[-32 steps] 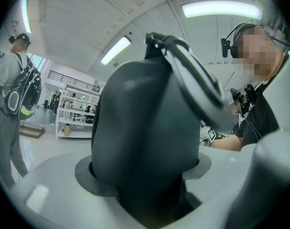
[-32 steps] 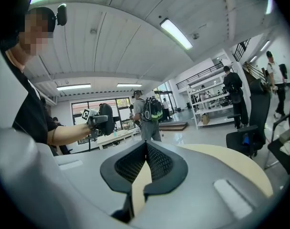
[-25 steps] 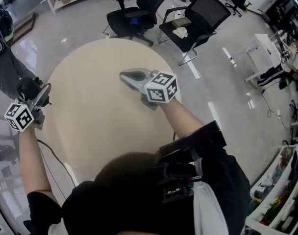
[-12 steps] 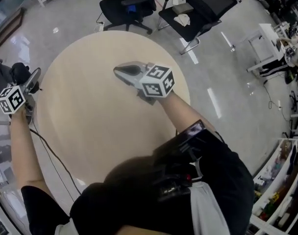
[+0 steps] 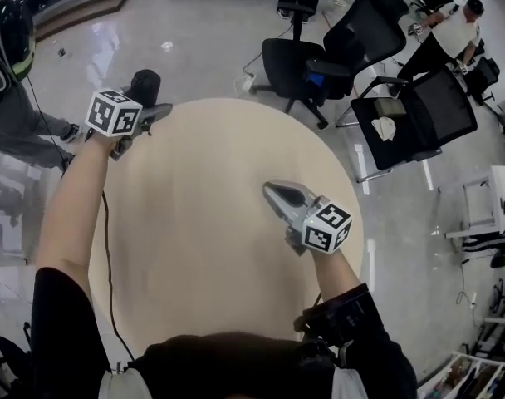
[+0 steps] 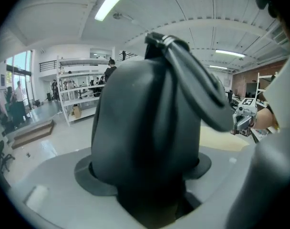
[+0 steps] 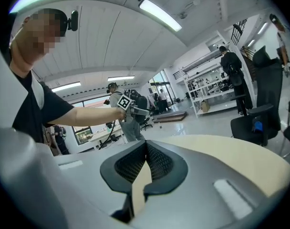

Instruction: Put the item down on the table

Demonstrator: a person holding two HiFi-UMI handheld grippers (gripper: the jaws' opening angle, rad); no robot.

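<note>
Head view: the left gripper [image 5: 147,100] is up at the far-left rim of the round desk [image 5: 211,223], with a black item with a strap [image 5: 144,81] right at that edge. The right gripper [image 5: 274,192] is over the desk's right side.

Left gripper view: the jaws are clamped on the item, which fills the gap.

Right gripper view: the jaws are pressed together, with nothing in them.

black office chairs [image 5: 296,63] stand on the glossy grey floor [image 5: 211,32]; white shelving [image 6: 80,94] stands further back.
</note>
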